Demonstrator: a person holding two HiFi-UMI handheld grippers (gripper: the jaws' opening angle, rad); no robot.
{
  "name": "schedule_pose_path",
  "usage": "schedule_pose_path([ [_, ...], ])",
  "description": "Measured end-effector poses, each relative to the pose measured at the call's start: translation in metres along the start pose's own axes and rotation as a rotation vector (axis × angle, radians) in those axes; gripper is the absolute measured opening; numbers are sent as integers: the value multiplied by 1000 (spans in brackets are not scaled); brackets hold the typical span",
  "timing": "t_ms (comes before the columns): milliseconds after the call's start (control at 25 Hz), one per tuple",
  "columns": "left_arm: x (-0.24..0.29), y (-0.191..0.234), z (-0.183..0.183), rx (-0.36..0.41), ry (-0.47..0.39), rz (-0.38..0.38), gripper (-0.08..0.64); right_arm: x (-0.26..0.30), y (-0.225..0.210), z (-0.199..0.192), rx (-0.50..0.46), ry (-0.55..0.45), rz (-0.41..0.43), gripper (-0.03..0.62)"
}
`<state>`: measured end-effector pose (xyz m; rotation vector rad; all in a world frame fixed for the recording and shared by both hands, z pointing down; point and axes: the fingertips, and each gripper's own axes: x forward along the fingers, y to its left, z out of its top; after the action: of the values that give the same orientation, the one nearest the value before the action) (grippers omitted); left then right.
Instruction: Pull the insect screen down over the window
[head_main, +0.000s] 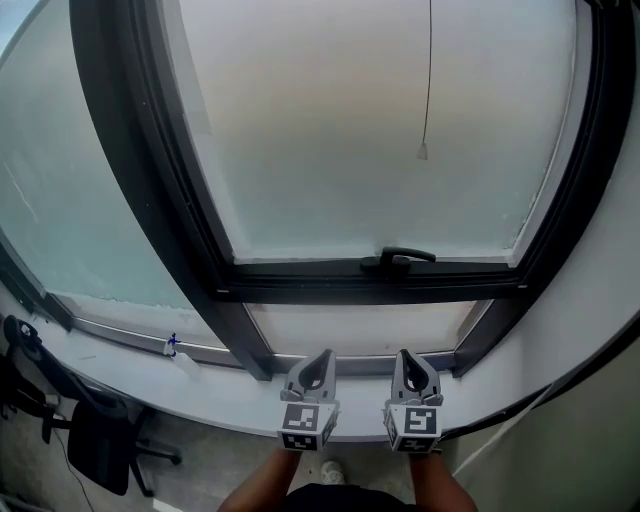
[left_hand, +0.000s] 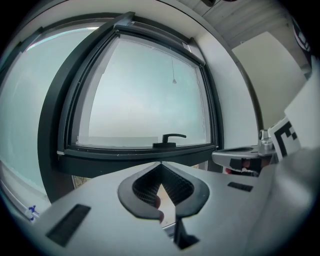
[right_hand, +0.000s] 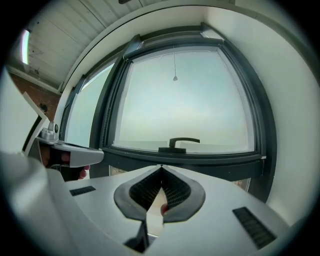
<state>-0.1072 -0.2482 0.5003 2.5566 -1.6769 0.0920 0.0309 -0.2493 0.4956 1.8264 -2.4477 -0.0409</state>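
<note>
Filling the view, the dark-framed window (head_main: 150, 180) shows no insect screen yet, presumably rolled above. At 6 o'clock the left gripper (head_main: 320, 362) and right gripper (head_main: 408, 362) sit closed and empty. The screen's pull cord (head_main: 429, 70) hangs vertically at 12 o'clock, its toggle (head_main: 422, 152) nearer the right gripper.

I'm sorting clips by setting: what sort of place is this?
Probably an office or similar room: a large dark-framed window with a lever handle, a pull cord hanging before it, and a black office chair below the sill.
</note>
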Motion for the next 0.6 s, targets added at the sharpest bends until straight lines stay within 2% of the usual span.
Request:
schedule_pose_path([
  [280, 17, 30, 2, 19, 3, 10, 0, 20, -6, 10, 5, -70, -50, 3],
  [600, 44, 25, 15, 16, 8, 1, 2, 39, -18, 16, 5, -109, -49, 3],
])
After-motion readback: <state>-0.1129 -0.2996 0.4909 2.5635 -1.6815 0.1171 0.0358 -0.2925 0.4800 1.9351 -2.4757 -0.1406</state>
